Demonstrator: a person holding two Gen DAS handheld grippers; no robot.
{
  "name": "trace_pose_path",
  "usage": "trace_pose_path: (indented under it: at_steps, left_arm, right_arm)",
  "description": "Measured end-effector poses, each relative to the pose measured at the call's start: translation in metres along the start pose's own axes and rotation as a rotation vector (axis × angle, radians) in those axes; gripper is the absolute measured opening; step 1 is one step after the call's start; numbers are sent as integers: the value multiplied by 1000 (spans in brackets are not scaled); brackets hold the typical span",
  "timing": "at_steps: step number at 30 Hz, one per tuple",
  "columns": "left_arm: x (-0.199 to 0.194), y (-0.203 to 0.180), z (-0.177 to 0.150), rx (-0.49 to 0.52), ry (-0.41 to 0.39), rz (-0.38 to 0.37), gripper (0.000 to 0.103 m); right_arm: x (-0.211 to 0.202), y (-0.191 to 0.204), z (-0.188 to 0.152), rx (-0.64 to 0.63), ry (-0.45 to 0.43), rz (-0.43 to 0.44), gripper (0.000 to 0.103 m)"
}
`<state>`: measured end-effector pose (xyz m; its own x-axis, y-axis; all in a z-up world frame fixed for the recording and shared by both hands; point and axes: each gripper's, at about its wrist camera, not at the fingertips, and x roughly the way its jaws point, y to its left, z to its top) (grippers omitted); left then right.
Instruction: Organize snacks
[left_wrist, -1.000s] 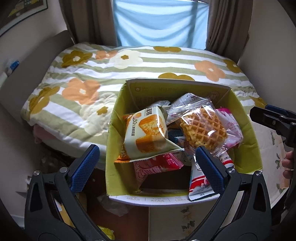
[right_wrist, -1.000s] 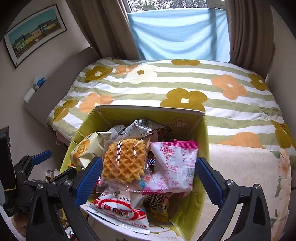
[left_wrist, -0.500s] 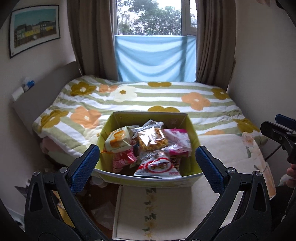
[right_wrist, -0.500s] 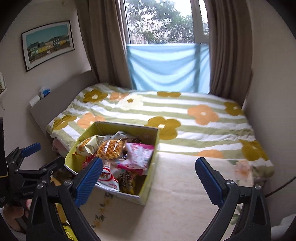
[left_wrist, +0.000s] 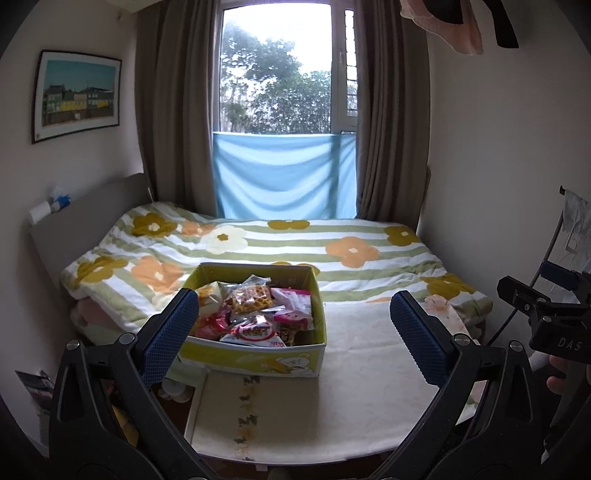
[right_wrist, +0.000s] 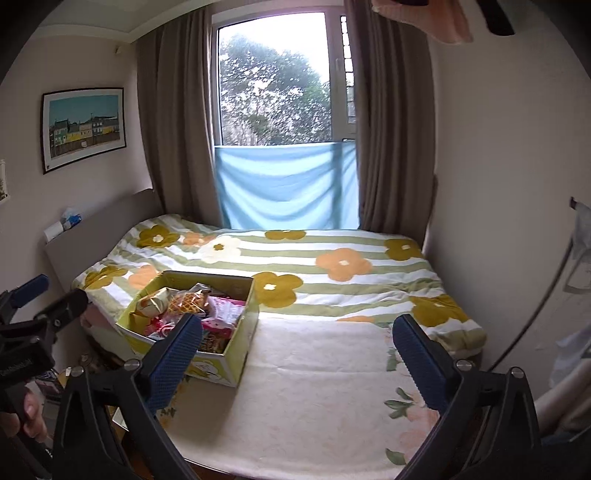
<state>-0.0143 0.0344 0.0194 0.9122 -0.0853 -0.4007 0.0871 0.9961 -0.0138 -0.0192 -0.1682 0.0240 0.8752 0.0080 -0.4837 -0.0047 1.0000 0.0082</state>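
Note:
A yellow-green cardboard box (left_wrist: 258, 360) full of wrapped snacks stands on a cream cloth-covered table at its far left; it also shows in the right wrist view (right_wrist: 236, 354). A bagged waffle (left_wrist: 252, 295) and a red-and-white packet (left_wrist: 255, 333) lie on top. My left gripper (left_wrist: 295, 339) is open and empty, held back from the box. My right gripper (right_wrist: 297, 349) is open and empty, to the right of the box.
The cream table (left_wrist: 369, 387) with floral edges abuts a bed with a striped flower quilt (left_wrist: 295, 251). A wall stands close on the right and a headboard (left_wrist: 85, 218) on the left. Clutter lies on the floor at left (right_wrist: 74, 373).
Both grippers have pulled back and up from close over the box, so the whole room now shows. Both stayed open and empty.

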Motion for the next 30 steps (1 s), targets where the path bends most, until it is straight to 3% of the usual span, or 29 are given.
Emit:
trace_pose_path:
  at_steps: [11, 30]
  left_arm:
    - [-19, -10, -16, -1, -15, -12, 103]
    - [-21, -17, -18, 26, -16, -5, 103]
  right_arm:
    - [-26, -10, -15, 11, -41, -61, 102]
    - [-31, -12, -17, 29, -42, -73, 102]
